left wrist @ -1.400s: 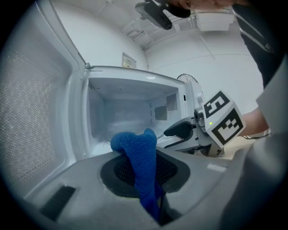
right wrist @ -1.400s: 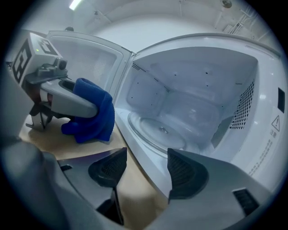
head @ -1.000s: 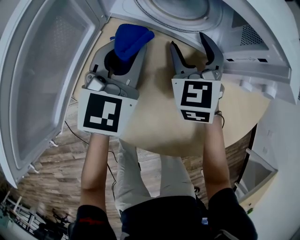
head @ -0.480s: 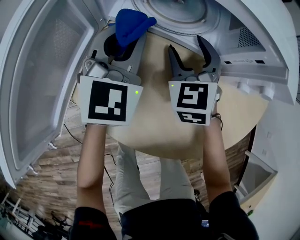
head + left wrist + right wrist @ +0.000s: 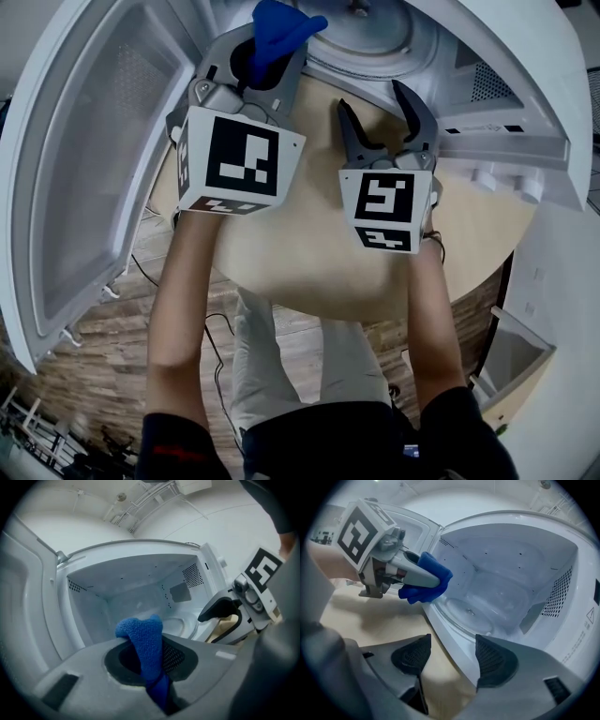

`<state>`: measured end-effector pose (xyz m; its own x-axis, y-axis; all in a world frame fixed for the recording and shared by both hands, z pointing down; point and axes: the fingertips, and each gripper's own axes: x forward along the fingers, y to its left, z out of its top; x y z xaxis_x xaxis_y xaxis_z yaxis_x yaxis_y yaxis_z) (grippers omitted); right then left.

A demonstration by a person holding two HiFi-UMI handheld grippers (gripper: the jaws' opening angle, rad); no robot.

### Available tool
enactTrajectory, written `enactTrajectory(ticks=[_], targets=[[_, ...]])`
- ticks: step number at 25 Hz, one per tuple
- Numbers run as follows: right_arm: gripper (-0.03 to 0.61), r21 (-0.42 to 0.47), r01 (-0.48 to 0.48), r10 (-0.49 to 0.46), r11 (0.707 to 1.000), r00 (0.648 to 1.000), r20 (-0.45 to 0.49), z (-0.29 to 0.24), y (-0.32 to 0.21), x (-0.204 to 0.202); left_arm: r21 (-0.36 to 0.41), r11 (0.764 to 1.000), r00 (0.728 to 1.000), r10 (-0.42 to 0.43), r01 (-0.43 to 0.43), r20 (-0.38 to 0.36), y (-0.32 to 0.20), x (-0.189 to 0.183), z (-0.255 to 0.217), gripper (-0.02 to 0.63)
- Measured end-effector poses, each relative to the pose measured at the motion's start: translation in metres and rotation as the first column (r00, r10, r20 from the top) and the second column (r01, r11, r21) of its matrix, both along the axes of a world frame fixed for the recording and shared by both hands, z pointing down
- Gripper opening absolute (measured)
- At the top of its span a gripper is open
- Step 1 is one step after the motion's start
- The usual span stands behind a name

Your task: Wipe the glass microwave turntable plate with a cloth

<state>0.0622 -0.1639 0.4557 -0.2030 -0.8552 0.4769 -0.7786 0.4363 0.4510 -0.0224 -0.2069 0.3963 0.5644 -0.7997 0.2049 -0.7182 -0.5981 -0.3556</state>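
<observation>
A blue cloth [image 5: 279, 28] [image 5: 146, 645] [image 5: 425, 579] is pinched in my left gripper [image 5: 272, 45], which is raised at the mouth of the open white microwave [image 5: 487, 84]. The glass turntable plate [image 5: 361, 26] [image 5: 180, 624] [image 5: 471, 613] lies on the microwave floor, just beyond the cloth. My right gripper [image 5: 378, 101] hovers over the tan table in front of the microwave's lower front edge, jaws open and empty. In the right gripper view the left gripper [image 5: 433, 581] sits at the upper left with the cloth at the oven's opening.
The microwave door [image 5: 84, 169] stands swung open on the left. The round tan table [image 5: 309, 244] carries the microwave. Wood floor [image 5: 103, 375] lies below. The oven's side walls [image 5: 562, 597] bound the cavity.
My left gripper has lifted and moved forward with the blue cloth, from over the table up to the microwave opening. The right gripper has barely shifted.
</observation>
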Motion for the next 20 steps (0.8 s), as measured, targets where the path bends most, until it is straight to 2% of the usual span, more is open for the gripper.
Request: enactTrajectory(ticks=[9,16,20], targets=[[0.262,0.001,0.002,-0.002,1.0,1.0,0.001,-0.001,0.0,-0.001,0.085,0.995,0.999,0.044,-0.046,0.03,-0.023,0.009,-0.027,0.054],[0.262,-0.001,0.003,-0.003,1.0,1.0,-0.009,0.0,0.0,-0.001,0.174,0.982,0.989,0.054,-0.078,0.14,-0.028,0.024,-0.022,0.054],[0.264,-0.002,0.007,-0.007,1.0,1.0,-0.006,0.0,0.001,-0.001,0.156,0.985,0.983,0.052,-0.08,0.178,-0.035,0.03,-0.014,0.054]])
